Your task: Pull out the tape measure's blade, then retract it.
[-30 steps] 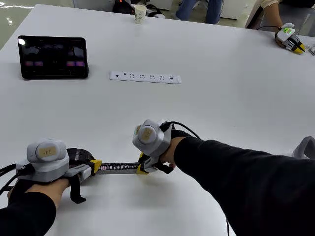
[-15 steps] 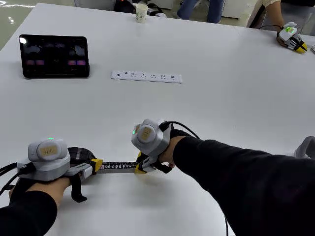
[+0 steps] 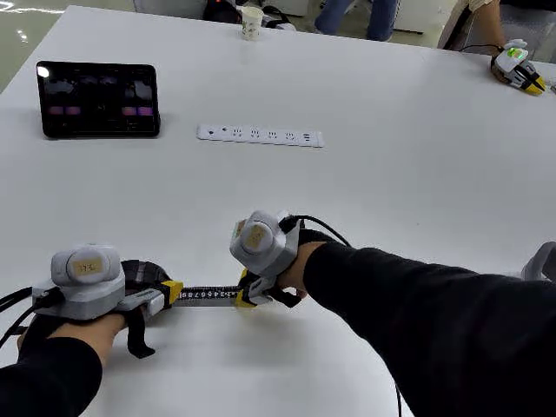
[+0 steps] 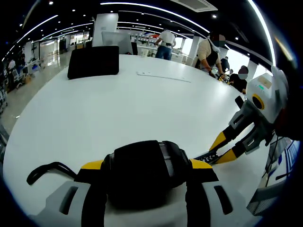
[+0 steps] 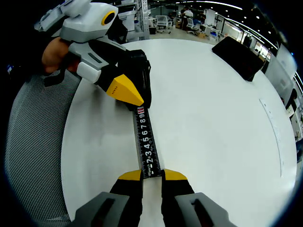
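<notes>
A black tape measure case rests on the white table at the lower left, and my left gripper is shut around it. In the left gripper view the case sits between the yellow-tipped jaws of my left gripper. A short length of blade runs right from the case to my right gripper, which is shut on the blade's end. In the right gripper view the blade shows numbers up to about 9, and my right gripper pinches its tip.
A dark tablet stands at the far left, with a white power strip in the middle and a paper cup at the far edge. Another person's hand holds a gripper at the far right. A mesh chair stands beside the table.
My right gripper has slid a little left toward the case, so the exposed blade is slightly shorter. My left gripper and the case have stayed put.
</notes>
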Available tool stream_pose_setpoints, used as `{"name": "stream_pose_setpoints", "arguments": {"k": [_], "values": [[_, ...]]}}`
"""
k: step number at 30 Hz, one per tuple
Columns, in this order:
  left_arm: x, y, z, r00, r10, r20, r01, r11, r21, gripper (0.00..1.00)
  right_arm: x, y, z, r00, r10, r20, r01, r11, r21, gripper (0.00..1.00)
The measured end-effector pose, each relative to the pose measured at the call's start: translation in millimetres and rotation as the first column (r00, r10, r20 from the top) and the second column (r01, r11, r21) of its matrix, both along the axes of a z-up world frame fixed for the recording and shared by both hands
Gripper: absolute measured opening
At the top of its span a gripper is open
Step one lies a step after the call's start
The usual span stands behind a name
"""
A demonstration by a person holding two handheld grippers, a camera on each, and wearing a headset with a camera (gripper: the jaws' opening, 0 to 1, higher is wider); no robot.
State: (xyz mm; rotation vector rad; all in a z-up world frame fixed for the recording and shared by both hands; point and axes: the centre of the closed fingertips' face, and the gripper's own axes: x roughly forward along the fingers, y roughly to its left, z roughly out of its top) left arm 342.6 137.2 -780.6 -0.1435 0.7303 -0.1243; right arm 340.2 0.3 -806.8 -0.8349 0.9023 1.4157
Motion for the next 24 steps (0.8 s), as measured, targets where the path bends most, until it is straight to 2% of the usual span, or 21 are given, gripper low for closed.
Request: {"name": "stream_pose_setpoints", "arguments": {"k": [24], "values": [[0.3, 0.0, 0.4, 1.0, -0.003, -0.003, 0.003, 1.0, -0.014, 0.63, 0.3, 10.8, -1.3, 1.0, -0.002, -0.009, 0.002, 1.0, 0.011, 0.11]]}}
